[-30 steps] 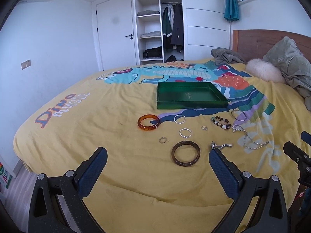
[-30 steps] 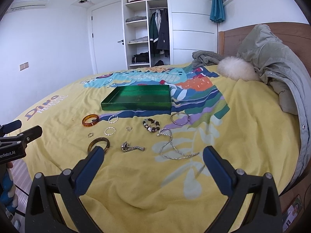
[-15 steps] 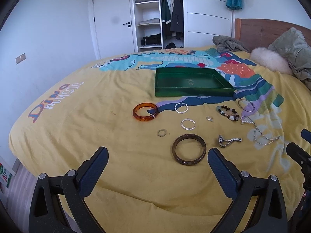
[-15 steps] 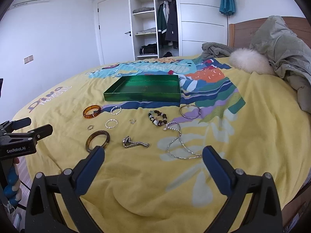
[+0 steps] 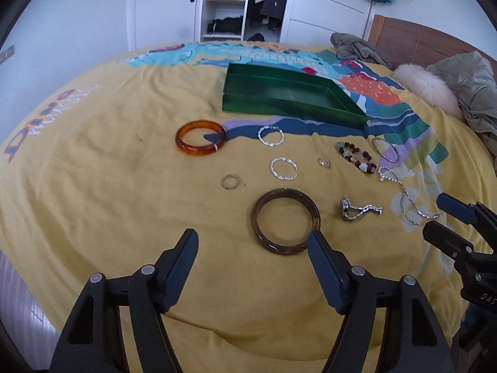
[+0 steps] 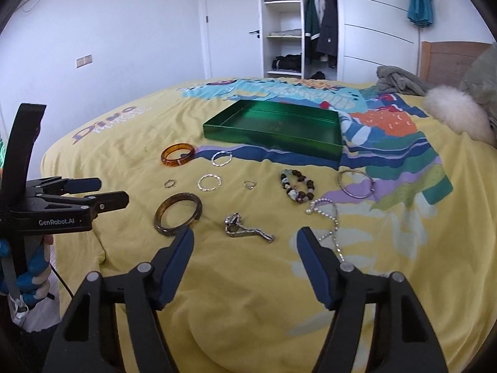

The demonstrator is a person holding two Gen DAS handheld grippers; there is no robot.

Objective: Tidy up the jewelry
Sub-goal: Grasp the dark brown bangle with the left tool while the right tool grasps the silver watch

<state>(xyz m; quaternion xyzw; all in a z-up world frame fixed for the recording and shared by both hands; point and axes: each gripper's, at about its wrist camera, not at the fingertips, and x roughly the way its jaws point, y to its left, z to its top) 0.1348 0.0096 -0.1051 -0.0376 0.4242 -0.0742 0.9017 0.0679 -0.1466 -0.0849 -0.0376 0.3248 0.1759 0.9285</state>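
Left wrist view: the left gripper point(image 5: 253, 250) tilts down over the yellow bed point(image 5: 93, 186), fingers spread with nothing between them, having just been closing, near a smooth dark bangle point(image 5: 285, 220). The right gripper point(image 6: 245, 247) likewise narrows, empty, above a glinting metal watch point(image 6: 245, 228). Beyond lies a shallow rectangular green tray point(image 6: 273, 130).

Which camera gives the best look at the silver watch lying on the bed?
The right wrist view: the silver watch lies near the middle, just ahead of the right gripper, with face and strap clear. The left wrist view shows the watch whole too, but off to the right and more distorted.
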